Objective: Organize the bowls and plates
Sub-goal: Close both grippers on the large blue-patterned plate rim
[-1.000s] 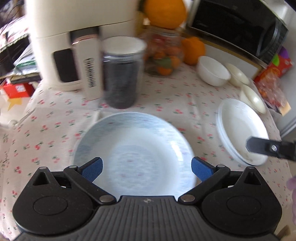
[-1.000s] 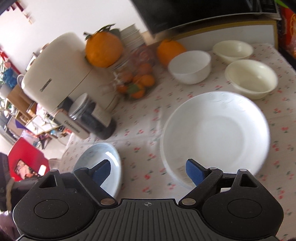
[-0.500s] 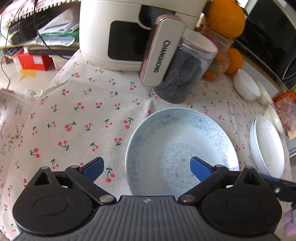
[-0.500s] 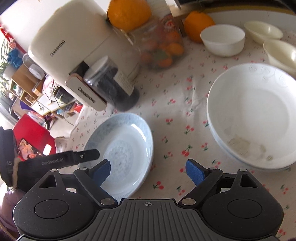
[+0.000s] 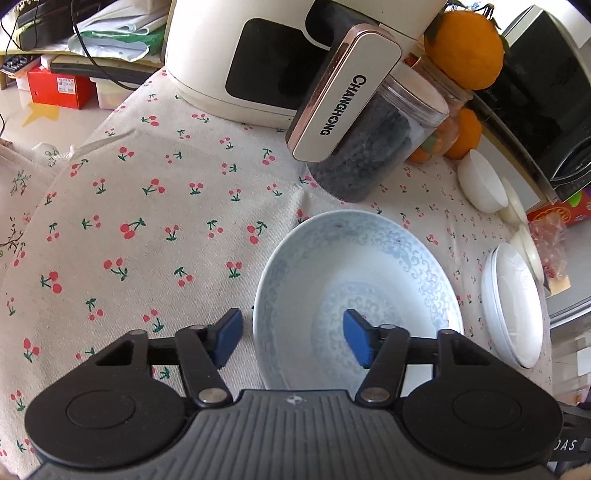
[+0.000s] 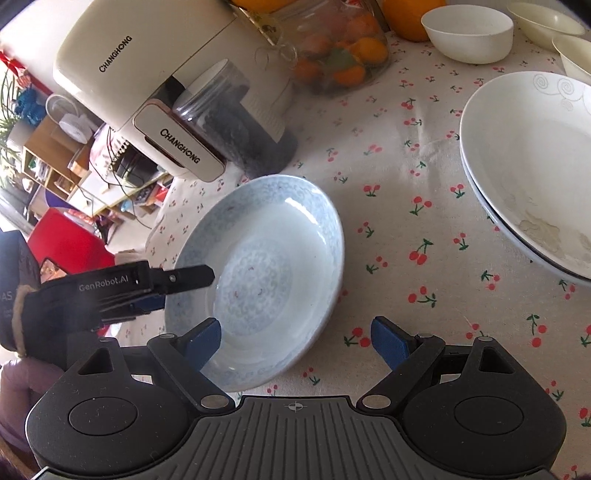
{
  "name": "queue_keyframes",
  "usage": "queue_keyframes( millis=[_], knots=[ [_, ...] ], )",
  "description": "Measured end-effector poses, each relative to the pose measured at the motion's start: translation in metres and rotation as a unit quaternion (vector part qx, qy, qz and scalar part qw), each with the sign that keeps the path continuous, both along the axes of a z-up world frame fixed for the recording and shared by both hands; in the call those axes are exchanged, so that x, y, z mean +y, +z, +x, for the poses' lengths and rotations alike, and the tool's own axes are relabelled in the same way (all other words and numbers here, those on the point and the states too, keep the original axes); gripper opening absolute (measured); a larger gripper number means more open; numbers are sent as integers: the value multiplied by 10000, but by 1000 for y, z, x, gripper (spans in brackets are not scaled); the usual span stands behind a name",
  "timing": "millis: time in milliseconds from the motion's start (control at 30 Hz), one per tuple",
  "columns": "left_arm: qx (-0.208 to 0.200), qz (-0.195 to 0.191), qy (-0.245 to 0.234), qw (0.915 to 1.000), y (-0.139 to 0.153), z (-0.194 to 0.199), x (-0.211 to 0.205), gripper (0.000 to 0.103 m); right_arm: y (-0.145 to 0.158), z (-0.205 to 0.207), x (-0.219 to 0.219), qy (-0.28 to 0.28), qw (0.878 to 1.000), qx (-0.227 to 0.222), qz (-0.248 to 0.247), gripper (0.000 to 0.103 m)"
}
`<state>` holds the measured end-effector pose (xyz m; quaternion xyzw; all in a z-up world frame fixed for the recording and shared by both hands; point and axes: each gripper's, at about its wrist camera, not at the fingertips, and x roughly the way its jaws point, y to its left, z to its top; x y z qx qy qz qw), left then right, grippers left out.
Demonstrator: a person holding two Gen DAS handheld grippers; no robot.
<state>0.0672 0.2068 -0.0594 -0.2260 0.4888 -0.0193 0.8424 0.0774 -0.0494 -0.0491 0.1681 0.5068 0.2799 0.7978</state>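
Observation:
A pale blue patterned plate (image 5: 354, 295) lies on the cherry-print tablecloth; it also shows in the right wrist view (image 6: 266, 269). My left gripper (image 5: 291, 338) is open with its jaws astride the plate's near left rim, one finger outside and one over the plate; it shows from the side in the right wrist view (image 6: 162, 291). My right gripper (image 6: 295, 343) is open and empty, with its jaws astride the plate's near right rim. A stack of white plates (image 6: 524, 170) sits to the right (image 5: 513, 310). White bowls (image 6: 469, 33) stand at the back.
A cream air fryer (image 5: 295, 51) and a dark-filled clear jar (image 5: 373, 147) stand close behind the blue plate. A jar of fruit (image 6: 332, 48) and oranges (image 5: 463, 51) are behind. A black microwave (image 5: 546, 88) is at the back right.
My left gripper shifted left, closed in on the blue plate's rim and narrowed its jaws. My right gripper swung left from the white plates and now straddles the blue plate's right rim.

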Motion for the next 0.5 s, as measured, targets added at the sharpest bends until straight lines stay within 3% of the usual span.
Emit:
queue_keyframes(
  millis=[167, 300, 500],
  knots=[
    [5, -117, 38, 9999, -1, -1, 4, 42, -1, 3, -3, -235, 9997, -66, -101, 85],
    [24, -195, 74, 9998, -2, -1, 7, 32, -3, 6, -6, -362, 9993, -60, -114, 70],
    [42, -121, 112, 9999, -2, -1, 6, 26, -5, 7, -5, -380, 9992, -31, -137, 44]
  ],
)
